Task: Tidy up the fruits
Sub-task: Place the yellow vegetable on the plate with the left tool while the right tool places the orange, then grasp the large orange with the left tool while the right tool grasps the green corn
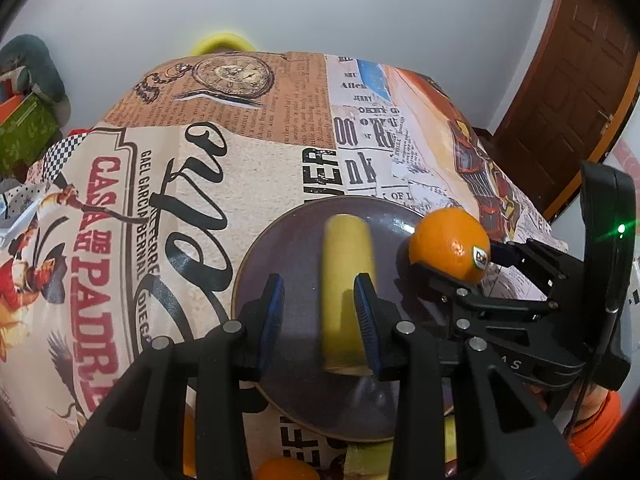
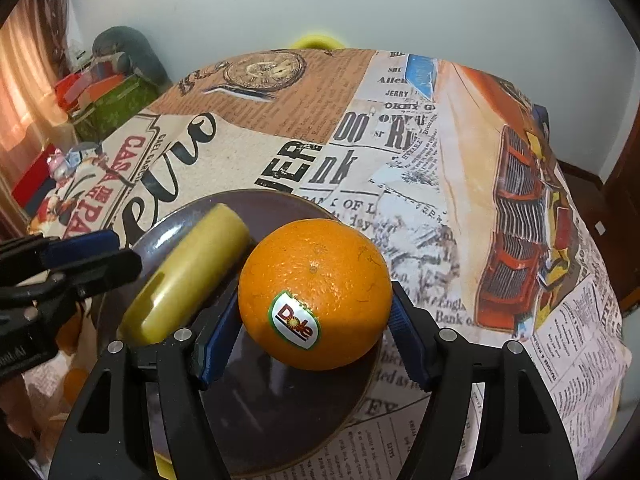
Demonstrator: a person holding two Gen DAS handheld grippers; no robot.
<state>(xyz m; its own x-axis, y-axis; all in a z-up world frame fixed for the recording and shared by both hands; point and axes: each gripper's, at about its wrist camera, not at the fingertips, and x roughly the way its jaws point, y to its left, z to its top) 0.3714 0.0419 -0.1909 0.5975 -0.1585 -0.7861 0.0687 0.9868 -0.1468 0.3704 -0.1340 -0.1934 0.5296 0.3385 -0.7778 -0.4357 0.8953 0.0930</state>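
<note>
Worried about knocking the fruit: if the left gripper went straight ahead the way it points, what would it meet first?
Likely the yellow banana piece: it already lies between the open left gripper's fingers on the dark plate. Beyond it comes the plate's far rim, then tablecloth. How high the gripper sits above the plate is unclear.

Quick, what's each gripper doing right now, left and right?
Left gripper: open, its fingers either side of the yellow banana piece on the plate, no clear contact.
Right gripper: shut on the orange, above the plate.

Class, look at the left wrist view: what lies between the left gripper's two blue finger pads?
A yellow banana piece lies on the dark plate between the left gripper pads, nearer the right-hand pad; the left wrist view shows it.
</note>
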